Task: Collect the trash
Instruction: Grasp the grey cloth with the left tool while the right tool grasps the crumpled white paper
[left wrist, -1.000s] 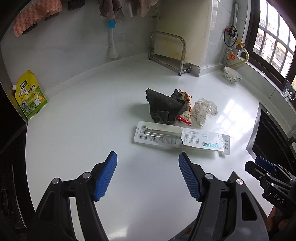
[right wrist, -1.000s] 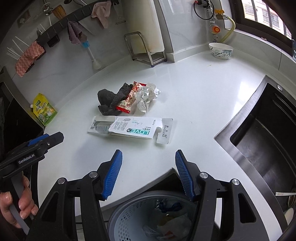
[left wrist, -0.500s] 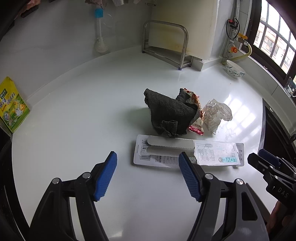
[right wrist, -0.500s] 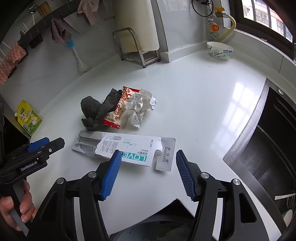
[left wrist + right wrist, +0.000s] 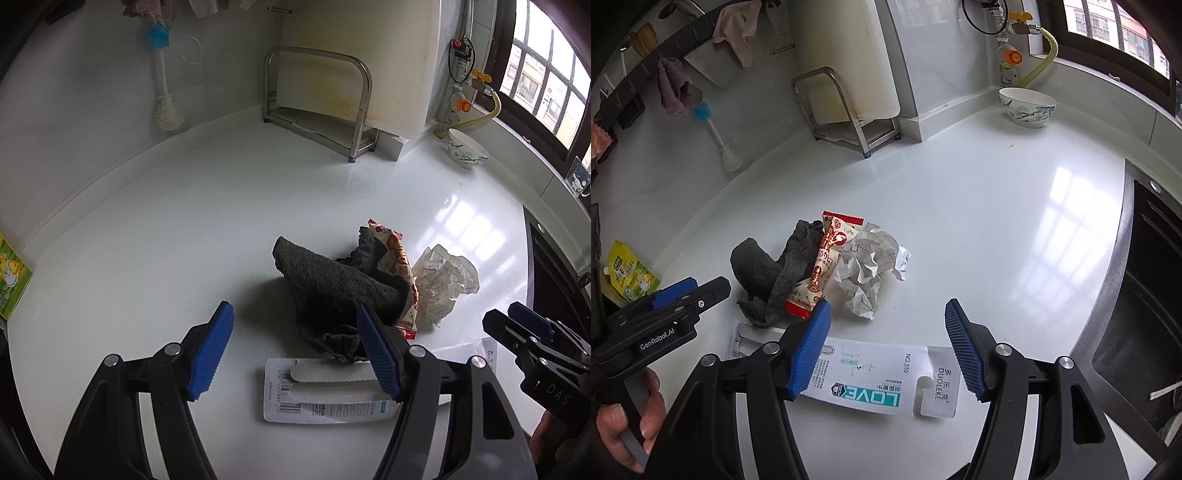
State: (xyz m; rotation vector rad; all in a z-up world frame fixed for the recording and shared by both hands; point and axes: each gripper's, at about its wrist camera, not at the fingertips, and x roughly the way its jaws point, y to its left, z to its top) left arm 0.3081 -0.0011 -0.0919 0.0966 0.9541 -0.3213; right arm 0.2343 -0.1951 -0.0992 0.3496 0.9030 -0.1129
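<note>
A pile of trash lies on the white counter [image 5: 166, 229]. It holds a dark grey cloth [image 5: 332, 291] [image 5: 768, 266], a red and white snack wrapper [image 5: 400, 273] [image 5: 823, 266] and a crumpled white paper [image 5: 443, 284] [image 5: 871, 269]. A flat white blister package [image 5: 325, 395] [image 5: 864, 384] lies nearest me. My left gripper [image 5: 295, 350] is open just above the package's left end, near the cloth. My right gripper [image 5: 886, 347] is open over the package's right part. Each gripper shows in the other's view, the left [image 5: 665, 314] and the right [image 5: 532, 343].
A steel rack [image 5: 317, 107] and a hanging brush [image 5: 164, 85] stand at the back wall. A patterned bowl [image 5: 1027, 105] sits at the back right. A dark sink [image 5: 1145, 295] is at the right. A yellow-green pouch [image 5: 629, 277] stands at the left.
Both grippers have moved forward toward the trash pile. The package now lies under the fingertips, and the bin at the counter's front edge has dropped out of the right view.
</note>
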